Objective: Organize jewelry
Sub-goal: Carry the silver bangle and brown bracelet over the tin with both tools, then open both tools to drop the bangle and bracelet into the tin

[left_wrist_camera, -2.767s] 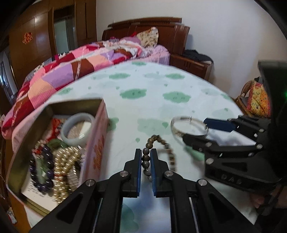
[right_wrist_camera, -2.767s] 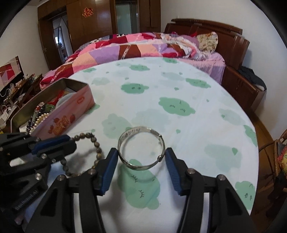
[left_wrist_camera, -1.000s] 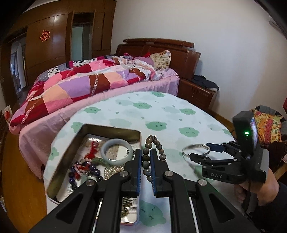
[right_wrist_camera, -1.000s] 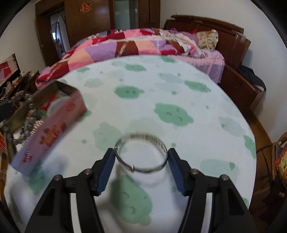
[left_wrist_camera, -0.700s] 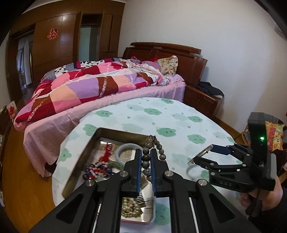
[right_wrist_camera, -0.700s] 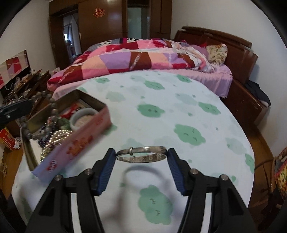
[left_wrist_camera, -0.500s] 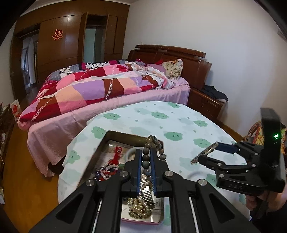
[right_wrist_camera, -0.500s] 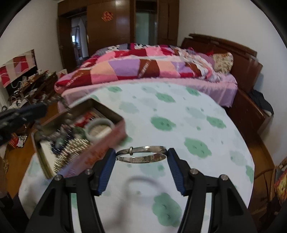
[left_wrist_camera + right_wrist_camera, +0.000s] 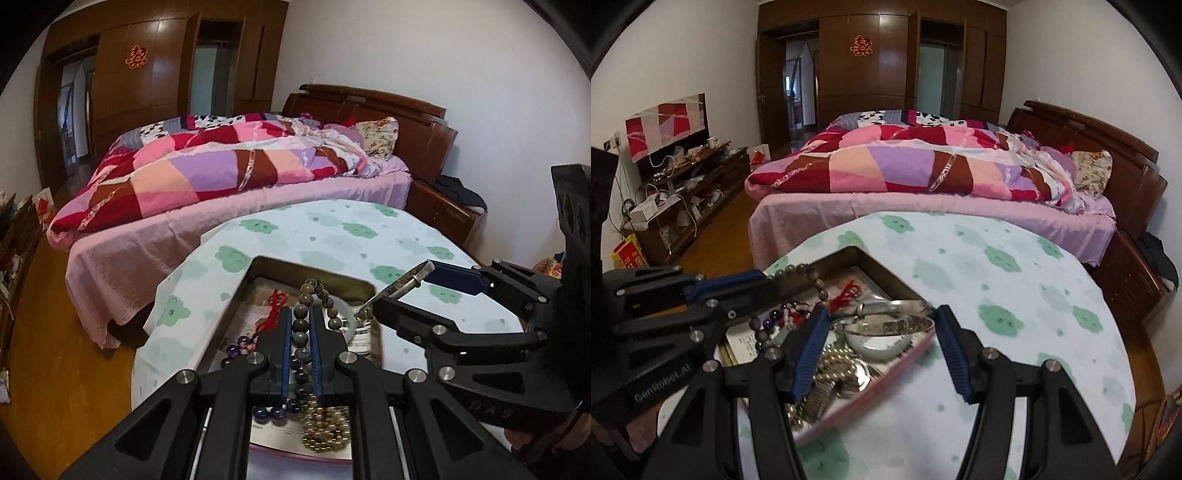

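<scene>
My left gripper (image 9: 301,334) is shut on a brown bead bracelet (image 9: 300,325) and holds it above the open pink tin (image 9: 317,271). The bracelet hangs from that gripper in the right wrist view (image 9: 798,271) too. My right gripper (image 9: 881,326) is shut on a silver bangle (image 9: 890,325), held edge-on over the tin's right side (image 9: 864,258). The bangle also shows in the left wrist view (image 9: 402,286). Inside the tin lie a pale jade bangle (image 9: 879,341), a pearl strand (image 9: 834,360), dark purple beads (image 9: 236,341) and a red knot charm (image 9: 846,293).
The tin sits near the left edge of a round table with a white cloth printed with green clouds (image 9: 1015,295). Behind the table stands a bed with a patchwork quilt (image 9: 905,162). A cluttered low cabinet (image 9: 683,192) stands at the left wall.
Both grippers have lifted their pieces off the cloth and moved left over the tin. The bangle has tipped from flat to edge-on.
</scene>
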`<action>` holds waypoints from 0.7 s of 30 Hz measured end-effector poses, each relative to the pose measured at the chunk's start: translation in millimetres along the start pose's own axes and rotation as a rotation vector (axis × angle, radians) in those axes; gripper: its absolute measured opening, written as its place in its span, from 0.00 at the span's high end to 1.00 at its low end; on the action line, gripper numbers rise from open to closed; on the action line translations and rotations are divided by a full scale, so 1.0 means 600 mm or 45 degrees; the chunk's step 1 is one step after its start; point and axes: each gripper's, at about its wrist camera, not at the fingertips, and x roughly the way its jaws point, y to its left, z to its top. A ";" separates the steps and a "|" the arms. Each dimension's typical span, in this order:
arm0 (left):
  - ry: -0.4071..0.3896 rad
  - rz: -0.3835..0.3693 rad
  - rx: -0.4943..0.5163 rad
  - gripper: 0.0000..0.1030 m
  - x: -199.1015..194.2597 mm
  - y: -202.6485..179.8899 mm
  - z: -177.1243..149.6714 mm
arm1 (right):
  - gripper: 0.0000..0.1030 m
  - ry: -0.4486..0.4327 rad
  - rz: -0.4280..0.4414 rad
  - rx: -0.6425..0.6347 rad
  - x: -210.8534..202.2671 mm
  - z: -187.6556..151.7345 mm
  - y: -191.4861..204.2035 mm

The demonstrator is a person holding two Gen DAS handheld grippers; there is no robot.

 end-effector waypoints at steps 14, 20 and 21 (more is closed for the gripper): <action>0.080 0.040 -0.044 0.90 0.032 0.025 -0.012 | 0.37 0.063 0.090 0.040 0.039 -0.031 0.010; 0.056 0.073 -0.069 0.47 0.022 0.030 -0.008 | 0.28 0.046 0.089 0.058 0.024 -0.031 0.007; 0.034 0.078 -0.072 0.39 0.017 0.031 -0.008 | 0.26 0.043 0.093 0.063 0.023 -0.032 0.007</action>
